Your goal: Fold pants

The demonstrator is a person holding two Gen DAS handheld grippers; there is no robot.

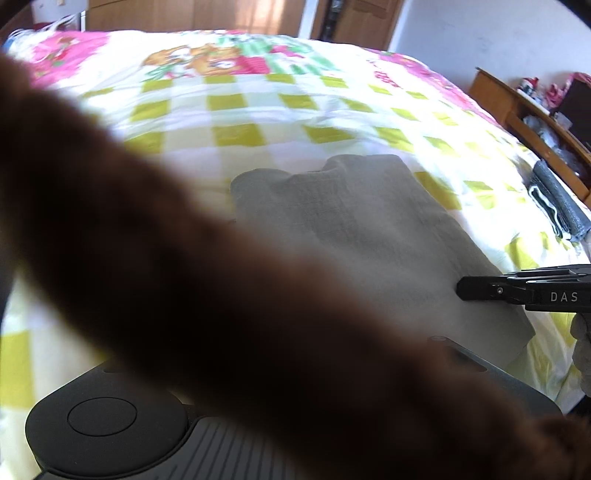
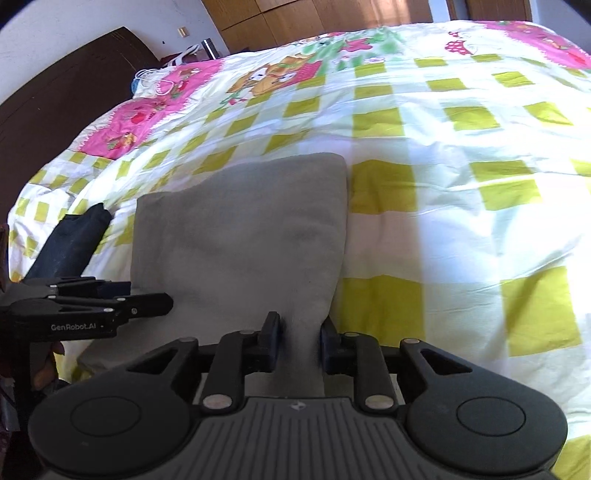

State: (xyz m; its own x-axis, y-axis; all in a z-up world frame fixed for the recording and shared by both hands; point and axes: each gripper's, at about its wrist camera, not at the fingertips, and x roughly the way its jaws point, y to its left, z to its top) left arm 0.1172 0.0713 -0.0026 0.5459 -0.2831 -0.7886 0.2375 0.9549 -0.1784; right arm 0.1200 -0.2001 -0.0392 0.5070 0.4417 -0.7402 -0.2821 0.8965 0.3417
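The grey pants lie folded into a rectangle on the checked bedspread. My right gripper is at their near edge, and the cloth fills the gap between its fingers, pinched there. My left gripper comes in side-on by the pants' left edge, with its two fingers slightly apart and nothing between them. In the left wrist view a blurred brown sleeve hides the left fingers. The pants show beyond it, with the right gripper over their right part.
A dark blue garment lies left of the pants. A grey-and-white folded piece sits at the bed's right edge beside a wooden shelf. A dark headboard stands at the left and wooden cupboards behind the bed.
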